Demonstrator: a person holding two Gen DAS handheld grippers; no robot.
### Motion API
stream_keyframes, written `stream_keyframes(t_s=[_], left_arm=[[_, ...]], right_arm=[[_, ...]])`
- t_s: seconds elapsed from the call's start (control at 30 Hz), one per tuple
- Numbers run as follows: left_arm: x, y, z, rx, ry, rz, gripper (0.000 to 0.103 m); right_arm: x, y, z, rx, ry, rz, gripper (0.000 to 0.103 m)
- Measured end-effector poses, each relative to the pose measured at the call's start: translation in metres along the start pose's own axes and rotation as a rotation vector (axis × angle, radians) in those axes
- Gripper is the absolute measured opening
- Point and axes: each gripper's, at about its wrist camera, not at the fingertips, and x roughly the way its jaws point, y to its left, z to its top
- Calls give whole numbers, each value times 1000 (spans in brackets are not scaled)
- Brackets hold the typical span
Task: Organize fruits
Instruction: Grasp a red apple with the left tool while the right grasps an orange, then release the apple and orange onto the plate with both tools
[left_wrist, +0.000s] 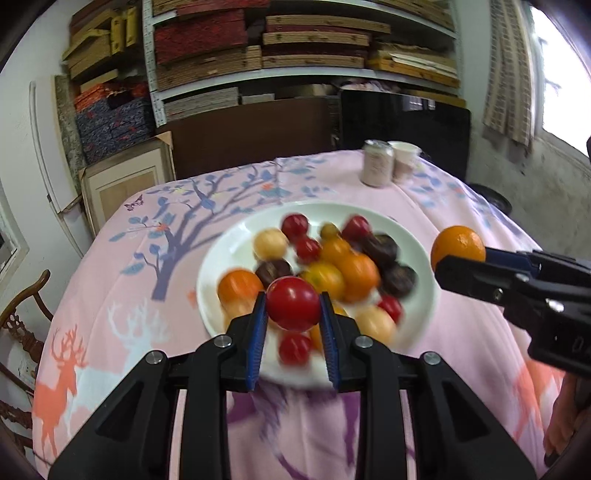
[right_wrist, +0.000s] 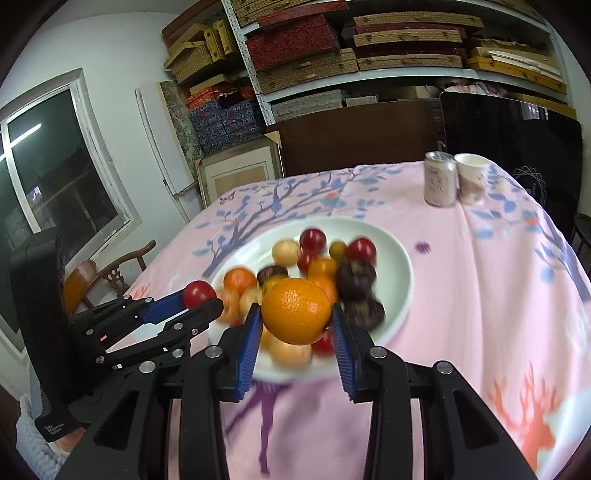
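White walls, metal shelving stacked with woven boxes, dark-paned window, carved wooden chair, daylight right.

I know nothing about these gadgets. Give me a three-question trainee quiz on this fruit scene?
1. True or false: the left hand-held gripper holds a red fruit.
2. What does the right hand-held gripper hold?
A. orange
B. can
C. cup
3. Fill in: the other fruits lie on a white ____.

Key:
1. True.
2. A, the orange.
3. plate.
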Motion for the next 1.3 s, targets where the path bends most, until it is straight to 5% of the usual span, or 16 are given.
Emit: stream_keyframes(t_s=[0.33, 0.43, 0.5, 0.57, 0.67, 0.9, 1.03, 1.3], left_arm=[[65, 28, 39, -57, 36, 9, 27], [81, 31, 39, -76, 65, 6, 32], [84, 32, 35, -72, 72, -3, 49], [78, 29, 32, -64, 53, 19, 60], [63, 25, 29, -57, 33, 18, 63], [13, 17, -2, -60, -2, 40, 78], [-21, 12, -30, -86, -14, 38, 98], [-51, -10, -67, -9, -52, 112, 99]], right_arm=[[58, 6, 39, -48, 21, -24, 38], [70, 4, 38, -57, 26, -93, 60], [69, -1, 36, -38, 23, -67, 64], [65, -2, 33, -42, 21, -79, 64], [50, 2, 26, -47, 3, -80, 66], [6, 6, -4, -26, -65, -124, 89], [-20, 10, -27, -5, -111, -187, 100], [-36, 19, -65, -72, -145, -277, 100]])
